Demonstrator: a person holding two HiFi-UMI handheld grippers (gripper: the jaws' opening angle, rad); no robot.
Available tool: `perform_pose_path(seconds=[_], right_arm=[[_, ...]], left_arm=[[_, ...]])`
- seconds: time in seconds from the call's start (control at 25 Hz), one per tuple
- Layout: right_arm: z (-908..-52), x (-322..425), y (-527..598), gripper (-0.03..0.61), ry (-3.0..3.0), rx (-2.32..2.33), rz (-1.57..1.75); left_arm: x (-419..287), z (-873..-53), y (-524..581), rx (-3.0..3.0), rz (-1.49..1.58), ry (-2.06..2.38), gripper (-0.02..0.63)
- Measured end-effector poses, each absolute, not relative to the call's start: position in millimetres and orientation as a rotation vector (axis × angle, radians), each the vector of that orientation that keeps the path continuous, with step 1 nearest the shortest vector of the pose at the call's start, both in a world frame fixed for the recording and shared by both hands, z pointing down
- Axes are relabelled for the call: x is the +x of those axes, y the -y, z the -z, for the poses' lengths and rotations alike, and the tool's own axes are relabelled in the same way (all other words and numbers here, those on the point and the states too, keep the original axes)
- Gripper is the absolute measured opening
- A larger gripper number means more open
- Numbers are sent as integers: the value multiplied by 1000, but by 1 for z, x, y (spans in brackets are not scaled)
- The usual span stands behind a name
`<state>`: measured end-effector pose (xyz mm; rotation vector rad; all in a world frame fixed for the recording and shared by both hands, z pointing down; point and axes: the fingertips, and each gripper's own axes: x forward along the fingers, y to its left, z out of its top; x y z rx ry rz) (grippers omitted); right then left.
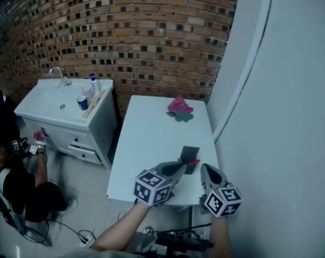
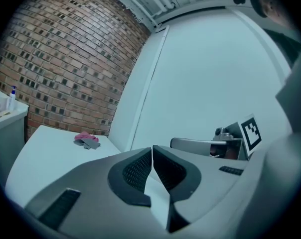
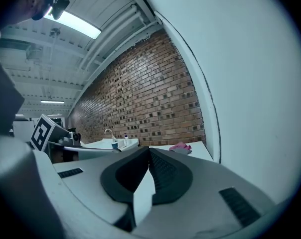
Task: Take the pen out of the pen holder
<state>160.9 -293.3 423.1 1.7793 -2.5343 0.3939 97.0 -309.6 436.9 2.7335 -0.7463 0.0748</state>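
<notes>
In the head view a dark, boxy pen holder [image 1: 189, 154] stands on the white table [image 1: 152, 138] near its front edge. A red pen [image 1: 194, 162] pokes out at its lower right. My left gripper [image 1: 184, 166] points at the holder from the near side, its tip right next to it and its jaws shut with nothing between them [image 2: 151, 147]. My right gripper [image 1: 205, 167] sits just right of the holder, also shut and empty [image 3: 149, 148]. Neither gripper view shows the holder or the pen; both look over the table top.
A pink and grey cloth [image 1: 179, 109] lies at the table's far end. A white wall [image 1: 281, 117] runs close along the table's right side. Left of the table stands a white sink cabinet [image 1: 65, 109] with bottles, and a person [image 1: 17, 181] sits on the floor beside it.
</notes>
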Motion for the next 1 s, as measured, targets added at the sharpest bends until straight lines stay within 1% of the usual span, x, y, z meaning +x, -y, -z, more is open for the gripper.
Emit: perform_pose_path(seconds=[0.24,0.76,0.84,0.92,1.0], right_arm=[[-436,180,302,0,2560,1735,-413],[-477,188,318,0,2513,1680,-465],[-487,191,323,21,2488,1672,-471],[-496,192,328,25,2470,1664,-477],[-505,194,333,41,2448,1663,-486]], left_arm=[[111,-441,317,2723,-99,806,11],[118,-465,326,2700,-156,861,11],[119,-469,328,2701,-163,860,11],[120,-476,332,2696,-178,867,11],[118,-482,336,2685,-188,876,11]])
